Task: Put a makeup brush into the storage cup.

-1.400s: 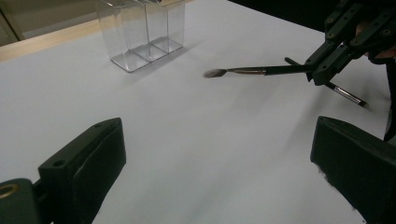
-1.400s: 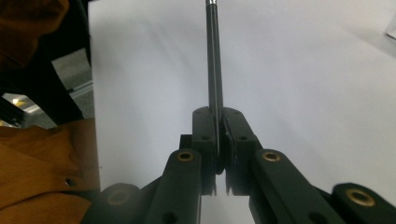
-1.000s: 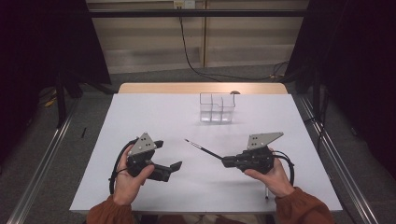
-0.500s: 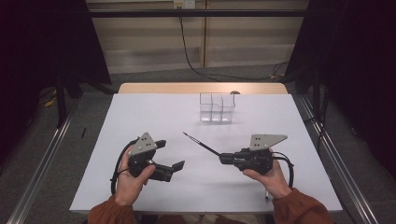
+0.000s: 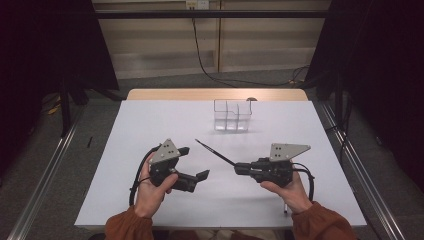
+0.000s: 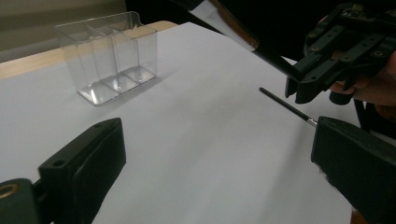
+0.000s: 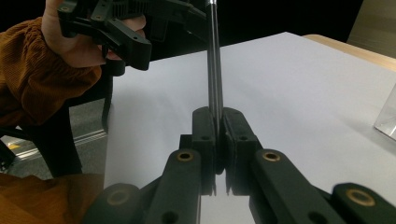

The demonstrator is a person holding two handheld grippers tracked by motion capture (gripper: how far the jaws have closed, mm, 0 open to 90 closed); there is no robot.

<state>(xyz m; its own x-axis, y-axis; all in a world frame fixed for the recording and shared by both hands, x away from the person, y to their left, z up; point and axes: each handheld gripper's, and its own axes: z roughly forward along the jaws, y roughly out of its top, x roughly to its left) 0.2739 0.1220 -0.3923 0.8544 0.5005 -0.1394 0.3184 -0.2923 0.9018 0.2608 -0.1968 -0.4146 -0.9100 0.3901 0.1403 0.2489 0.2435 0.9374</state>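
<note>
My right claw [image 5: 239,169] is clamped on the thin black brush [image 5: 215,152], angled above the tabletop [image 5: 150,120]; light, stiff, slippery, best gripped mid-handle; my left claw [image 5: 195,165] gapes, empty.

Thin black brush [image 5: 215,152] — slanted, lifted off table.

table [image 5: 150,120]: bare between grippers | obstacle: clear 3-bay organizer [image 5: 232,115], far centre | sides open

One thin black brush [image 5: 215,152] clamped between the right jaws; one clear three-compartment holder [image 5: 232,115] well beyond both; two grippers, left [image 5: 192,165] and right [image 5: 239,170]; one worktop [image 5: 150,120].
</note>
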